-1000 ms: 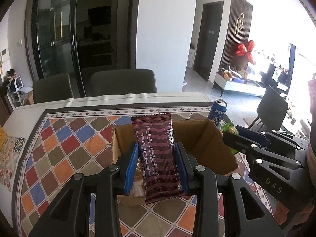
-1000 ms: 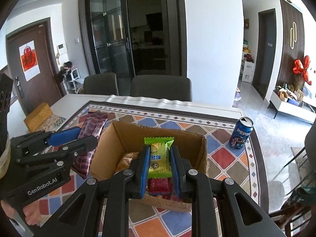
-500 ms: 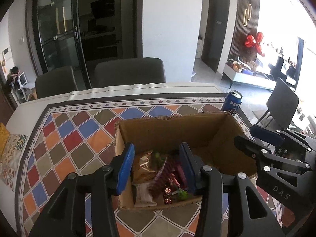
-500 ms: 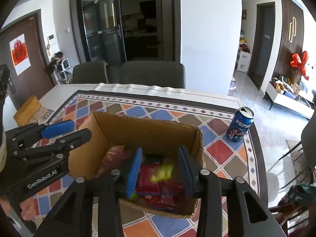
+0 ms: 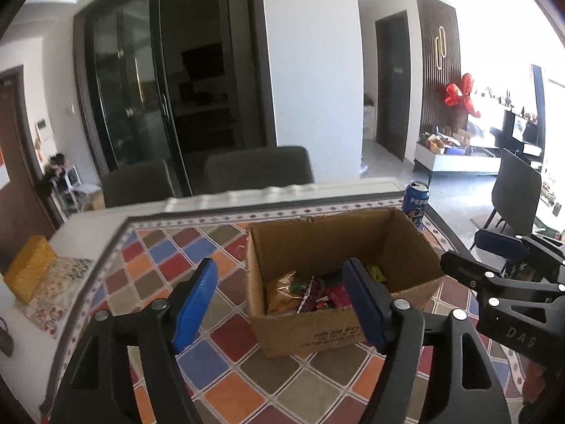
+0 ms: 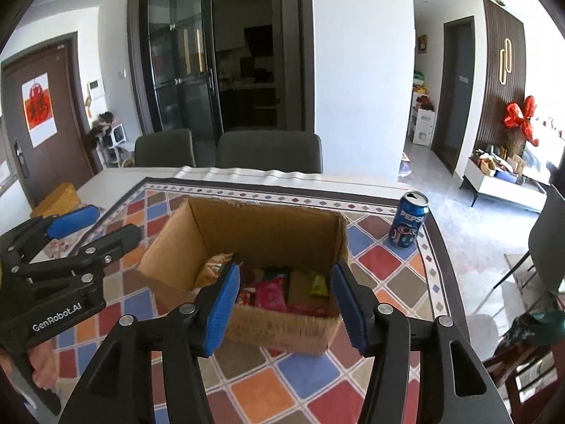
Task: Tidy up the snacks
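An open cardboard box point(image 5: 399, 243) stands on the chequered tablecloth and also shows in the right wrist view point(image 6: 268, 226). Several snack packets point(image 6: 279, 288) lie in its bottom, among them a small green one point(image 6: 317, 282); they show in the left wrist view too point(image 5: 310, 293). My left gripper point(image 5: 279, 300) is open and empty, held above the table in front of the box's left side. My right gripper point(image 6: 284, 304) is open and empty, held above the box's near wall. Each gripper shows in the other's view, the right point(image 5: 494, 258) and the left point(image 6: 95, 226).
A blue Pepsi can point(image 6: 408, 221) stands on the cloth right of the box, also in the left wrist view point(image 5: 416, 203). A yellow woven box point(image 5: 28, 272) sits at the table's left end. Two dark chairs point(image 6: 268, 152) stand behind the far edge.
Both grippers let go of their packets into the box, the left a dark red striped one, the right a green one. Both have since opened wider and pulled back from the box.
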The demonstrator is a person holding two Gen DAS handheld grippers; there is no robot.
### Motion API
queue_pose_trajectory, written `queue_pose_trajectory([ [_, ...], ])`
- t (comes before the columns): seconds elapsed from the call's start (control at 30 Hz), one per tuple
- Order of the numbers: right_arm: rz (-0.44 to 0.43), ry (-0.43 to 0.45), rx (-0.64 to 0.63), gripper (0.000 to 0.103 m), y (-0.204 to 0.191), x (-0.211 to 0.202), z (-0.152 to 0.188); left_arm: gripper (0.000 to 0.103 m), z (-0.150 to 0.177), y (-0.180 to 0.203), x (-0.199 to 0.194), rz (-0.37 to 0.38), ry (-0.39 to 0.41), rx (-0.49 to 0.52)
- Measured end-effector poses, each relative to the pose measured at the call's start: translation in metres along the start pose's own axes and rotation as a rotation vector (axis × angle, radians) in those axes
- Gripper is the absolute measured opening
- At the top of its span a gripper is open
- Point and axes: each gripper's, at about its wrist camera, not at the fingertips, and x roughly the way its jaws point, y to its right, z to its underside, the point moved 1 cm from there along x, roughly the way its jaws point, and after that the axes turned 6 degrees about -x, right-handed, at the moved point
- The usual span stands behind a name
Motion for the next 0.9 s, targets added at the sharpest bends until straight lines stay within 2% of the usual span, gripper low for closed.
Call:
queue_pose_trajectory([
  [0.1,0.007,0.022,0.014,0.066,-0.001,-0.018,0.008,0.081,0.007,0.0,-0.02,0.001,0.029,-0.002],
  [0.27,0.015,0.058,0.028,0.068,-0.005,-0.044,0.021,0.088,0.021,0.001,-0.048,0.004,0.06,-0.005],
  [0.33,0.032,0.079,0.027,0.075,-0.007,-0.057,0.027,0.089,0.027,0.002,-0.056,0.0,0.068,-0.003],
  [0.43,0.064,0.104,0.021,0.079,-0.01,-0.072,0.034,0.093,0.036,0.002,-0.071,-0.002,0.079,0.0],
  [0.9,0.106,0.143,0.04,0.085,-0.02,-0.113,0.067,0.096,0.066,-0.002,-0.11,-0.009,0.1,-0.021],
])
